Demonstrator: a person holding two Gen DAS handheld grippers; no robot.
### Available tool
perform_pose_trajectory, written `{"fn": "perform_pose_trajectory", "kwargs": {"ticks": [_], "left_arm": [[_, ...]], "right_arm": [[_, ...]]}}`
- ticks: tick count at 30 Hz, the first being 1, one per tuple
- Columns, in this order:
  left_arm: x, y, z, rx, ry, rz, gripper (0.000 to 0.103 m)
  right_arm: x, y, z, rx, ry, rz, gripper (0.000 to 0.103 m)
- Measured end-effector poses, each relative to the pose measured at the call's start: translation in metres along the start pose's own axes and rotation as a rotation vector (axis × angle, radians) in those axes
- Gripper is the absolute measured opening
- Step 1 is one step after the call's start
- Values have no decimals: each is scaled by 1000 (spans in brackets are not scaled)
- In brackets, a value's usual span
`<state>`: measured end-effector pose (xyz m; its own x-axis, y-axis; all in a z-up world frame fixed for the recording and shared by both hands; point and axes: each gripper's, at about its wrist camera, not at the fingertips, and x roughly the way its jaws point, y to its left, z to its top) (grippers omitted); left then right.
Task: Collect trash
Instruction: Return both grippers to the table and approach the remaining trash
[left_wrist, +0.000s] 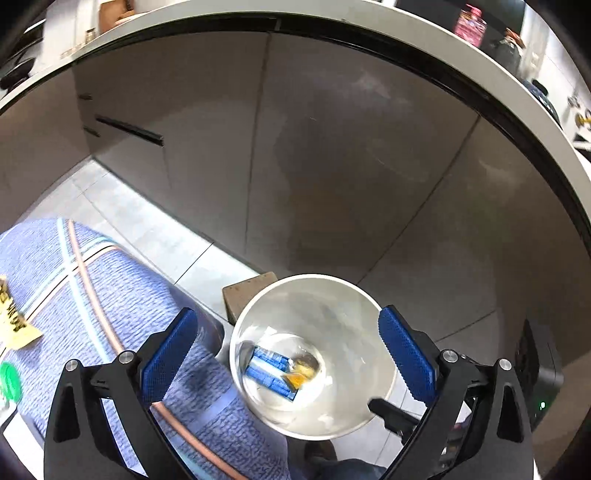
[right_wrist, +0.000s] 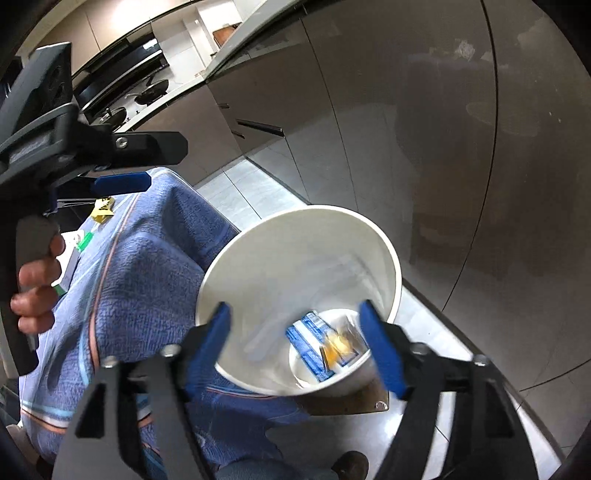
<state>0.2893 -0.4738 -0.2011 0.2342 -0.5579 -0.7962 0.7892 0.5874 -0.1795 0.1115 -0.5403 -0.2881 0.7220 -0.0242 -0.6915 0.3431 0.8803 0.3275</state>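
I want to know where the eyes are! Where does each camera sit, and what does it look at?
Left wrist: sits on the left hand-held gripper, looks down into the white bin; its own open blue fingers show.
Right wrist: sits on the right hand-held gripper, looks down at the bin; the person's hand shows.
Both share: bin, blue wrapper, blue cloth.

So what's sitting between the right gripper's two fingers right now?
In the right wrist view, the right gripper hangs open over the white bin. Between its fingers show the bin's inside, a blue wrapper and a yellow scrap at the bottom.
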Motion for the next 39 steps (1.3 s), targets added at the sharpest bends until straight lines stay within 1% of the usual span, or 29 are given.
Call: {"fn": "perform_pose_trajectory", "kwargs": {"ticks": [1, 3, 5, 6, 9, 13, 14, 15, 17, 18, 20, 23, 26, 30, 32, 34, 37, 39], "left_arm": [[-1, 1, 0, -9, 3, 1, 95], [-7, 2, -1, -19, 1, 9, 95], [-17, 2, -5, -15, -10, 21, 95], [-23, -1, -6, -11, -20, 28, 95], [-46, -1, -9, -14, -50, 35, 95], [-83, 14, -12, -48, -94, 52, 95], [-101, 11, -15, -63, -109, 56, 95], [-117, 15, -21, -83, -130, 69, 95], [-137, 21, -28, -99, -150, 106, 95], [-150, 24, -34, -104, -165, 134, 95], [-177, 33, -50, -116, -200, 199, 95], [-218, 46, -72, -154, -243, 250, 95], [-253, 66, -107, -219, -267, 301, 95], [-286, 98, -157, -303, -291, 386, 95], [-300, 111, -178, -342, -295, 424, 95], [-310, 126, -199, -375, -292, 443, 95], [-328, 148, -225, -423, -294, 472, 95], [-334, 158, -238, -433, -295, 496, 95]], "right_arm": [[-1, -1, 0, 1, -1, 1, 82], [-6, 2, -1, 1, -2, 1, 90], [-12, 7, 1, -6, -10, 4, 93], [-14, 11, 4, -12, -15, 5, 96], [-32, 24, 10, -32, -51, 17, 100], [-58, 45, 21, -64, -102, 29, 99], [-65, 53, 23, -77, -120, 32, 100], [-72, 60, 24, -91, -134, 34, 100], [-86, 77, 24, -131, -157, 43, 100], [-91, 85, 23, -150, -163, 49, 100], [-101, 105, 23, -189, -171, 72, 100], [-110, 133, 20, -243, -170, 112, 100], [-115, 164, 14, -300, -166, 146, 100], [-115, 204, 5, -351, -145, 197, 100], [-112, 221, -1, -366, -117, 215, 100], [-107, 237, -5, -373, -83, 248, 100], [-96, 260, -11, -344, -22, 301, 100], [-91, 270, -15, -343, -6, 307, 98]]}}
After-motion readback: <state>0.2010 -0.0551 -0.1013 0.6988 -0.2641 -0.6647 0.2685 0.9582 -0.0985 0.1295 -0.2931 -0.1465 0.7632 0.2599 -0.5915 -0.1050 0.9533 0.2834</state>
